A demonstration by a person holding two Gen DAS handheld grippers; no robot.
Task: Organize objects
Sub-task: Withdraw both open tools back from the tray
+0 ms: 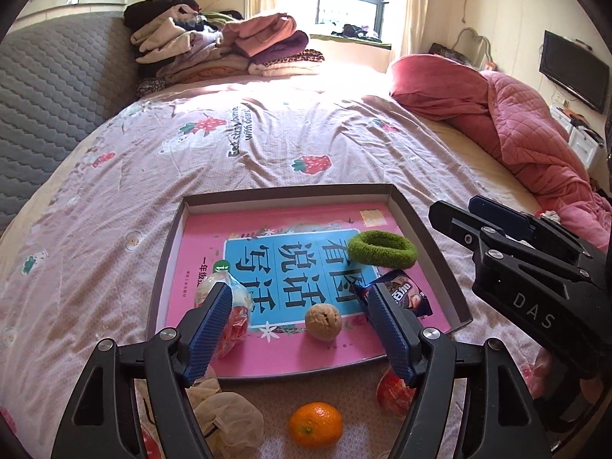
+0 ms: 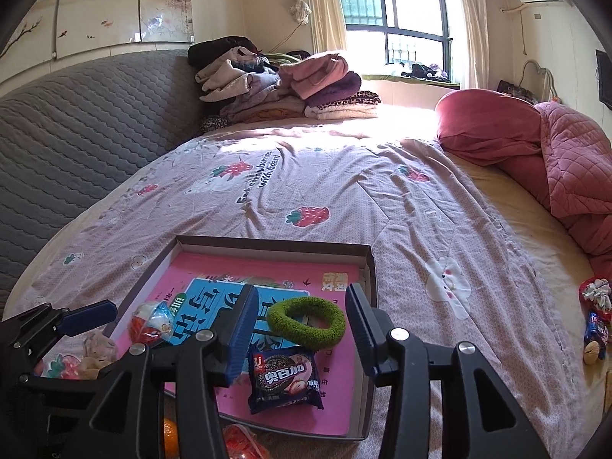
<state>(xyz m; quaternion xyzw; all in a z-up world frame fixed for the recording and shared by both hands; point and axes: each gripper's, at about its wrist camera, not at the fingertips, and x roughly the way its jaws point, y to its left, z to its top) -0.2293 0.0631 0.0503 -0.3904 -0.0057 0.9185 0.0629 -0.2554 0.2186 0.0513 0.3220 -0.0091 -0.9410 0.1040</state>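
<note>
Blue ribbed pads frame our view as we hold both tools above a shallow cardboard tray (image 1: 428, 225) on a strawberry-print bedspread (image 1: 267, 145). Our left gripper (image 1: 294, 329) stands wide apart, gripping nothing. Behind its left finger lies a clear-wrapped red snack (image 1: 229, 306). Between its fingers, further ahead, a walnut (image 1: 323, 321) rests on the pink book (image 1: 214, 229) lining the tray. An orange (image 1: 314, 424) sits nearer to us than the tips, outside the tray on the bedspread. Behind its right finger shows a dark biscuit packet (image 1: 409, 294), and beyond that a green fuzzy hair tie (image 1: 382, 248). Our right gripper (image 2: 302, 332) is partly open and empty. The hair tie (image 2: 306, 321) lies just ahead between its fingers, the biscuit packet (image 2: 283, 380) below them, both inside the tray (image 2: 367, 267). Further right, small items (image 2: 594, 325) sit at the bed's edge, too blurred to name.
</note>
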